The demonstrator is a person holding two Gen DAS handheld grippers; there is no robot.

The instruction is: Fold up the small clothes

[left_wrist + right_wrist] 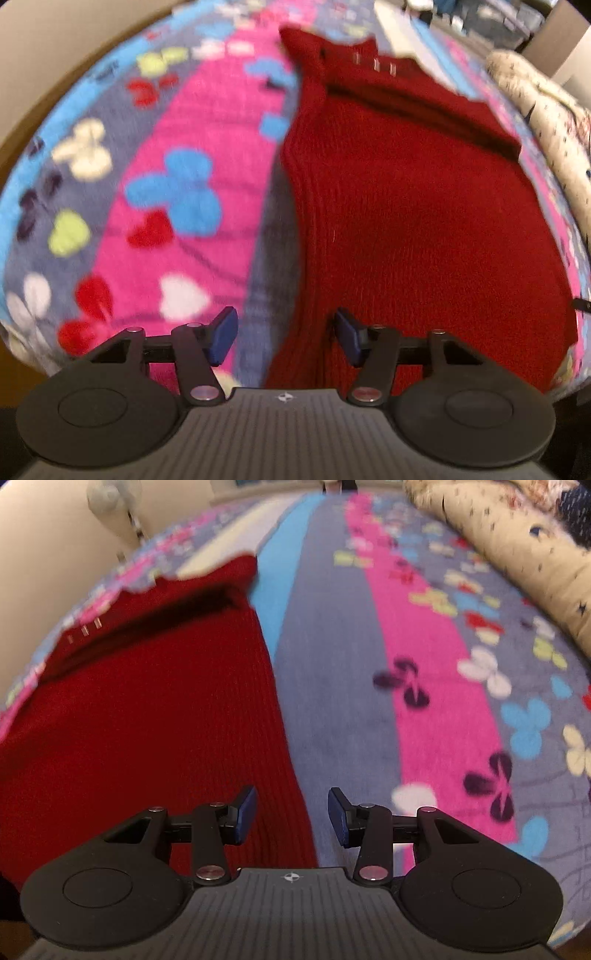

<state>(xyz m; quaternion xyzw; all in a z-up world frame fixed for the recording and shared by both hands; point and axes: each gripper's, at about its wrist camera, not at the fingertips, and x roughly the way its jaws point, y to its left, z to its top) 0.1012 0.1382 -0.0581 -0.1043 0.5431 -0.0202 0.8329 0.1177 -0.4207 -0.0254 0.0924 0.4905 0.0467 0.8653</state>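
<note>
Lying flat, ribbed red knit garment [406,221] on fleecy butterfly-print blanket [192,122], left gripper [286,338] and right gripper [291,818] parted, empty

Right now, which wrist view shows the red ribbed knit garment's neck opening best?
The left wrist view: the red ribbed knit garment fills the frame's right half, its neck opening nearly whole. The right wrist view shows the opening slanted, the garment cut off at the frame's left edge.
</note>
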